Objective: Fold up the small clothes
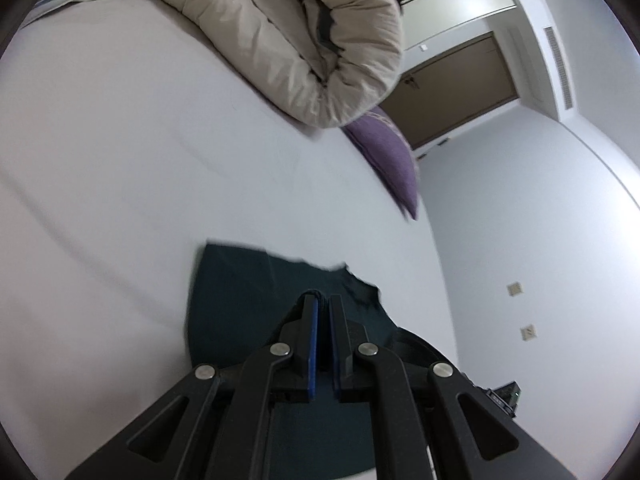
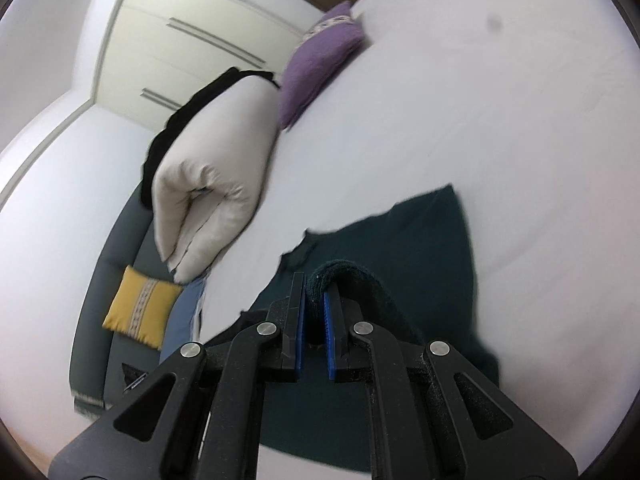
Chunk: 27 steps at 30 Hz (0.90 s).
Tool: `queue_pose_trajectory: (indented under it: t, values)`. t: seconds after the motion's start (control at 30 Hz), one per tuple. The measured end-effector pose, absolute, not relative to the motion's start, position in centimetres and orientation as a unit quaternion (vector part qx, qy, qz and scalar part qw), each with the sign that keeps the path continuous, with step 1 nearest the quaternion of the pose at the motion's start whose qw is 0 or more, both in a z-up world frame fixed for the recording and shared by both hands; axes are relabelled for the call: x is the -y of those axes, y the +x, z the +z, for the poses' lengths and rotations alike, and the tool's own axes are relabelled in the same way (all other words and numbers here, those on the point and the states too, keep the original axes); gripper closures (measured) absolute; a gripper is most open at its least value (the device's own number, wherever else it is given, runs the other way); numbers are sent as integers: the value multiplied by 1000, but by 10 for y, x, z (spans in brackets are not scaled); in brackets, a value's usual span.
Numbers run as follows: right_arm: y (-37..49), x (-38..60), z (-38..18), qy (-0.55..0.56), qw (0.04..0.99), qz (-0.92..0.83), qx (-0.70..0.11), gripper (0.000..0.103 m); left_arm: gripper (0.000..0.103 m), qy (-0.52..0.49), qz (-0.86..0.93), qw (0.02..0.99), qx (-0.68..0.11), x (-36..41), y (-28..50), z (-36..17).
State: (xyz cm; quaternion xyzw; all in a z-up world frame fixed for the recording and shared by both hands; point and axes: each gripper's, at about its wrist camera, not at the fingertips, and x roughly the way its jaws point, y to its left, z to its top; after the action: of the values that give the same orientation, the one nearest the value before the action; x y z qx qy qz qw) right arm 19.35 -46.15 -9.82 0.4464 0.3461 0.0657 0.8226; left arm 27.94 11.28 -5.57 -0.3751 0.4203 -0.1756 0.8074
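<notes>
The dark teal garment [image 1: 236, 300] lies on the white bed sheet [image 1: 120, 184], a soft matte knit with a ragged, uneven far edge. The left gripper [image 1: 322, 300] has its blue-padded jaws nearly closed; a thin dark fold shows at the tips, though the grip itself is hard to confirm. The right gripper [image 2: 316, 284] pinches a thick rolled hem of the same garment [image 2: 420, 240] between its blue pads — the cloth bulges over the tips. A puffy beige duvet [image 1: 288, 36], rolled, rests further up the bed beside a purple cushion [image 1: 392, 156]. A yellow cushion [image 2: 140, 308] sits on a grey sofa [image 2: 104, 280]. Motion blur softens the fabric edges; each gripper body hides the near part of the garment.
</notes>
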Motion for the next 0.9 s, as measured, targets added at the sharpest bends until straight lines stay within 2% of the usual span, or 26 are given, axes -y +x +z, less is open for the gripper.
queue_pose_trajectory:
  t: [0.2,0.27,0.3,0.37,0.4,0.43,0.47,0.5,0.6,0.73,0.9]
  values:
    - [258,475,-142,464,810,27,-358,96,96,-331,-140,815,-456,-97,337,-96]
    - [280,480,-161,468,800,9,-375,92,93,-322,-125,808,-476,-96,348,-114]
    - [287,482,-170,469,795,-5,-384,91,88,-321,-118,807,-482,-98,350,-119]
    - [292,486,-186,476,786,-24,-393,86,66,-336,-117,806,-473,-106,350,-123]
    - [292,488,-190,481,785,-31,-389,79,61,-341,-117,807,-467,-109,348,-121]
    - [287,489,-191,483,789,-37,-378,76,51,-341,-112,812,-461,-114,344,-118]
    - [283,491,-191,483,796,-39,-364,68,45,-338,-107,815,-458,-117,339,-115]
    - [279,491,-189,471,803,-52,-362,61,45,-335,-101,821,-451,-120,332,-111]
    - [268,490,-183,452,814,-57,-361,57,45,-312,-107,835,-440,-117,313,-101]
    - [246,463,-162,361,849,-58,-382,57,46,-227,-106,857,-450,-91,283,-100]
    - [221,426,-155,251,872,-51,-418,57,49,-193,-99,858,-465,-83,250,-118]
